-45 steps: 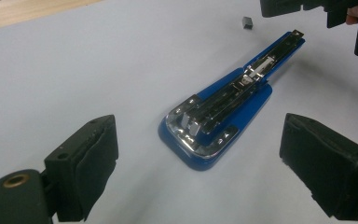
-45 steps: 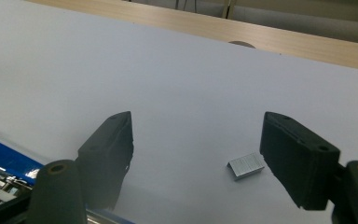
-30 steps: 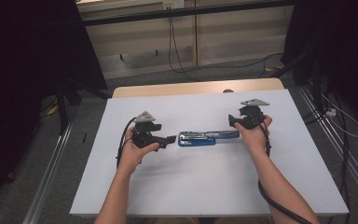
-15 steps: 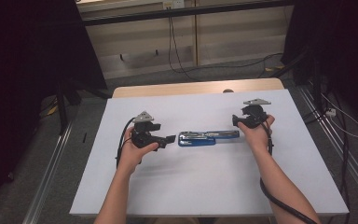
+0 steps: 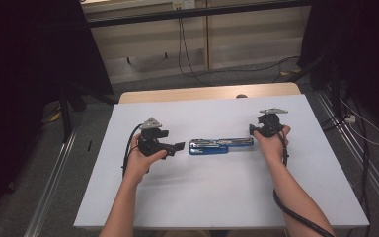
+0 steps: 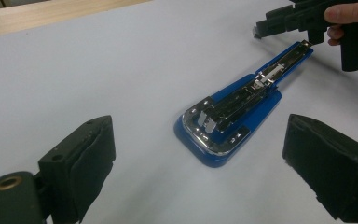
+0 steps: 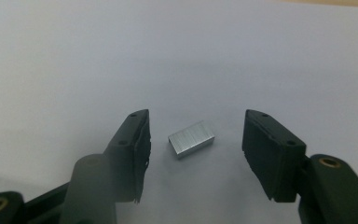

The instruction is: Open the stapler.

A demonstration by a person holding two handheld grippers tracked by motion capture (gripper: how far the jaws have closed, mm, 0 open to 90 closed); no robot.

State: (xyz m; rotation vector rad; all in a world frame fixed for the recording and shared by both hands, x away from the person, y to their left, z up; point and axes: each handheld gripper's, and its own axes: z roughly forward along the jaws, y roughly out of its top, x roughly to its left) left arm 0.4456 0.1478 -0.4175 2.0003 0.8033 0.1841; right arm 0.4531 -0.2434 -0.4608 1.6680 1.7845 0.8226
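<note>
My right gripper (image 7: 193,156) has just been closing around the staple block (image 7: 191,138) on the table, pads not yet touching; the opened stapler (image 5: 219,145) waits unloaded, left gripper (image 6: 205,172) wide, empty

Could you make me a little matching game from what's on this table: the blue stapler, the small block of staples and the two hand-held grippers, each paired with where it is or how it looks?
Things:
1. stapler
2. staple block
3. left gripper
4. right gripper

Descriptions:
A. silvery, lying between two black jaws that have just been closing and do not touch it
B. blue, folded open flat on the white sheet
C. jaws wide apart, aimed at the stapler's broad end
D. at the stapler's narrow end

Pairs: 1-B, 2-A, 3-C, 4-D
</note>
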